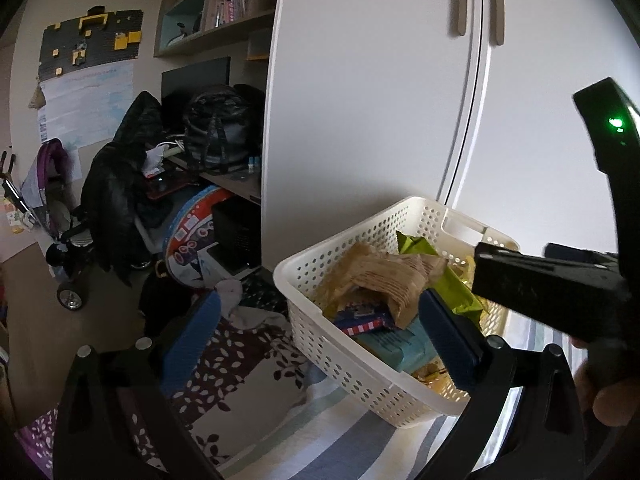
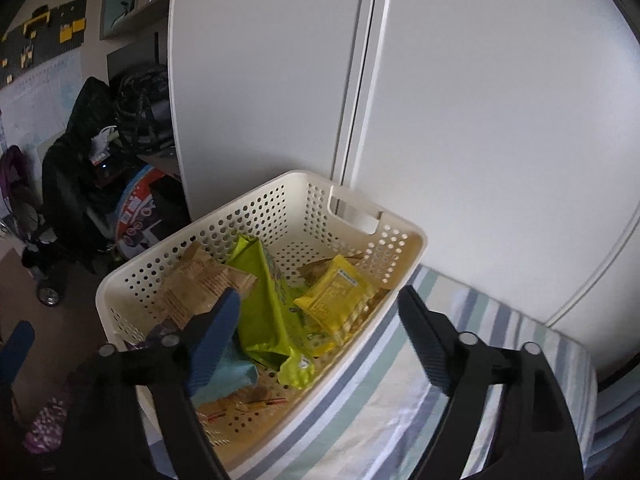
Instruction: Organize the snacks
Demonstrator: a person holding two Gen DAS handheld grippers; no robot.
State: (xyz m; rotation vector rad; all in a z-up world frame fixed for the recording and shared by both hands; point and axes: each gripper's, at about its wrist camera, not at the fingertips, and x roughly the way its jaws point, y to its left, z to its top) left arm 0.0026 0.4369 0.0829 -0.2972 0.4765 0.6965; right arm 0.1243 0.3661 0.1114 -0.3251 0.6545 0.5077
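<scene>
White basket (image 2: 256, 216) of snacks at bed (image 2: 400, 400) edge. Both tools, left (image 1: 320, 336) & right (image 2: 320, 320), spread apart, empty. Best approach: lower slowly onto yellow packet (image 2: 334, 296).

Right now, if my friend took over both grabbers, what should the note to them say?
Left gripper: open, empty, at the near-left side of the white basket.
Right gripper: open, empty, straddling the basket's near-right rim.
Where things are: the basket sits on the striped bedding by the white wardrobe. Inside lie the green packet, yellow packet, tan wrapper, light blue packet and more.
Done: these snacks are in the basket.
Left: no loose snacks visible outside; check around.
</scene>
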